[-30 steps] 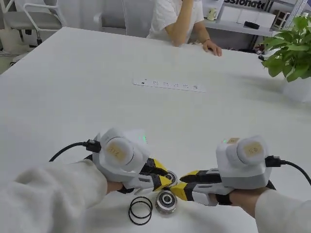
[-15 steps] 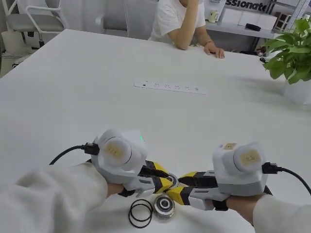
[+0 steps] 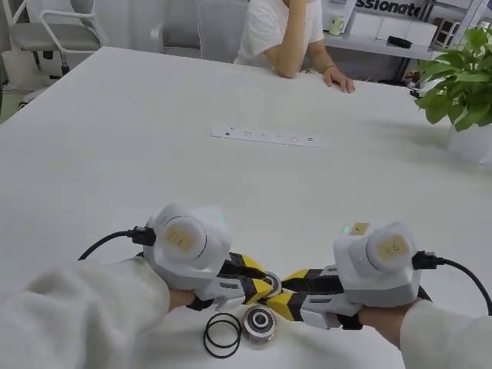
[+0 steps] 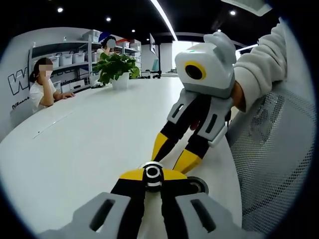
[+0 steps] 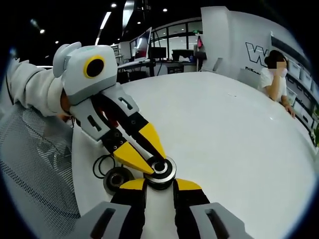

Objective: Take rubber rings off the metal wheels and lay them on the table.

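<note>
Head view: left gripper [image 3: 263, 287] and right gripper [image 3: 280, 300] meet tip to tip at lower centre, over the white table [image 3: 154, 138]. One wheel [image 3: 270, 282] sits between their yellow tips. Left gripper view: own jaws are closed on this wheel, one tip on each side of it; the right gripper enters from the upper right and reaches the same wheel. Right gripper view: own jaws are clamped on the wheel's lower rim, and the left gripper's tips bear on it from the upper left. In the head view, a second wheel [image 3: 260, 324] lies flat on the table just below the grippers. Two overlapping rings [image 3: 223, 335] lie just left of it. A power strip [image 3: 267, 137] lies at mid-frame, a plant [image 3: 460, 65] stands at upper right, and a person [image 3: 280, 31] sits at top centre.
</note>
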{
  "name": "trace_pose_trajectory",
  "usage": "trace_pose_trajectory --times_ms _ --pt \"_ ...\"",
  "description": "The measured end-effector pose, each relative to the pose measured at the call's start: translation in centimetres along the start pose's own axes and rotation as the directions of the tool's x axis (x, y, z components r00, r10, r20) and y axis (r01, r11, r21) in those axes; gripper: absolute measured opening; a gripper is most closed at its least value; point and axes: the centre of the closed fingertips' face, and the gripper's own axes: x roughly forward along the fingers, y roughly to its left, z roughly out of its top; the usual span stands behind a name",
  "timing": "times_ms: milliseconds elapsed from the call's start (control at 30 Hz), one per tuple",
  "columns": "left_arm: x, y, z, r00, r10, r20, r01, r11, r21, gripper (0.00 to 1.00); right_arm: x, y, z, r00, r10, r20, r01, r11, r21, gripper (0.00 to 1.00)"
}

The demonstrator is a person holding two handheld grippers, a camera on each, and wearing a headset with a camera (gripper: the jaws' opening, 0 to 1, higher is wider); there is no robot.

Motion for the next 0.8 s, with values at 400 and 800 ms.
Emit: trace_pose_trajectory --times_ms 400,800 --pt "0.01 -0.05 0.00 1.0000 0.003 0.003 -0.003 1.000 -0.006 0.06 -0.09 -0.01 -0.16 0.9998 0.006 -0.018 -0.006 1.000 0.018 0.16" --pt "-0.04 -0.05 0.02 1.0000 0.007 0.005 -0.007 1.000 -0.005 0.06 -0.21 0.06 -0.34 0.9994 0.010 -0.033 -0.008 0.999 0.043 0.13"
